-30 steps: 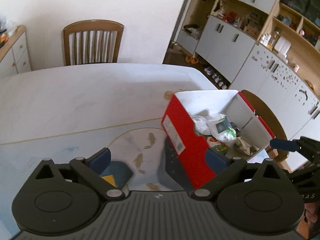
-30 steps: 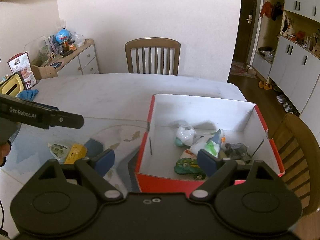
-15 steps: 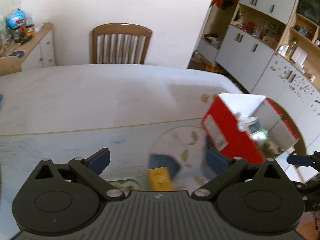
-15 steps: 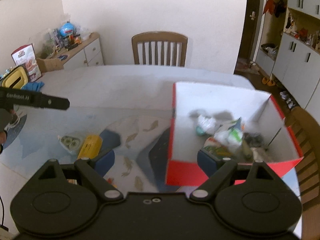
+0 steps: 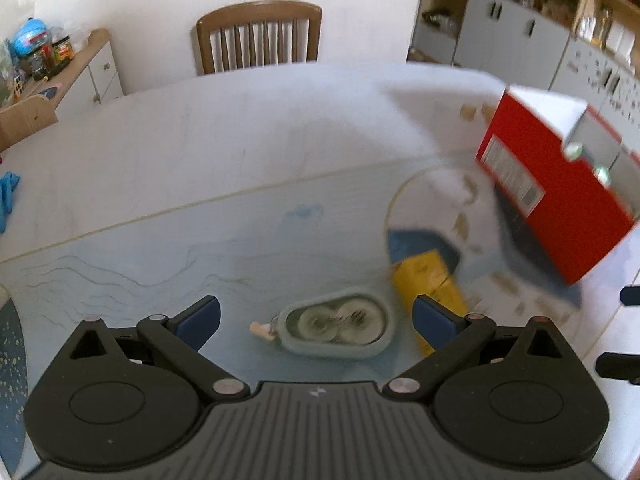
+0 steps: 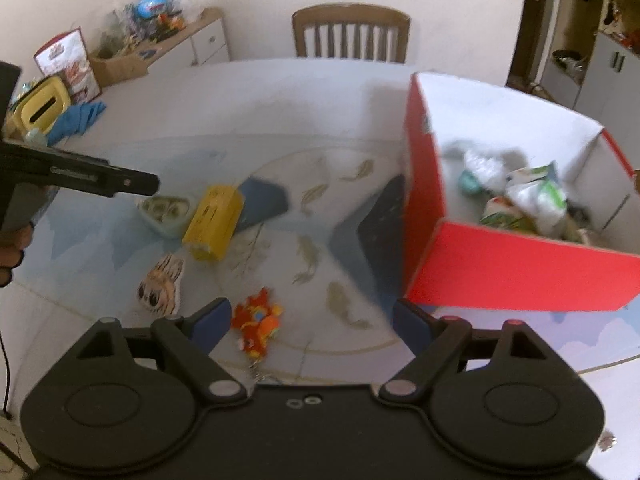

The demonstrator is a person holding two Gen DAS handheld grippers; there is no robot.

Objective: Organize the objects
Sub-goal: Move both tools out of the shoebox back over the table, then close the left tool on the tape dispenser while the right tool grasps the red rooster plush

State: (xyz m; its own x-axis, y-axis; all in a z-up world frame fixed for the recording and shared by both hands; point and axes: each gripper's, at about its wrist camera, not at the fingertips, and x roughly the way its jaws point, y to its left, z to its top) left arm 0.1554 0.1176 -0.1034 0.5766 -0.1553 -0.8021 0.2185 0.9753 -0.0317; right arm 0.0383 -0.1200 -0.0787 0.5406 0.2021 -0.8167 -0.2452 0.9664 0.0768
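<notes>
My left gripper (image 5: 316, 322) is open and empty, its jaws either side of a pale green oval case (image 5: 338, 330) with two round discs, lying on the table. A yellow box (image 5: 430, 284) lies just right of it. The red box (image 5: 560, 196) with white inside stands at the right. In the right wrist view my right gripper (image 6: 312, 324) is open and empty above an orange-red plush keychain (image 6: 258, 324). The red box (image 6: 516, 264) holds several packets. The yellow box (image 6: 214, 222), the green case (image 6: 166, 212) and the left gripper (image 6: 132, 184) are at the left.
A flat cartoon-face sticker (image 6: 160, 286) lies left of the keychain. A dark blue item (image 6: 262, 202) lies behind the yellow box. A wooden chair (image 5: 258, 36) stands at the far table edge. A blue cloth (image 6: 76, 118) and a yellow container (image 6: 38, 110) sit at far left.
Both grippers have swung left, away from the red box. The left one now hangs over the green case. The right one has pulled back and sits over the keychain.
</notes>
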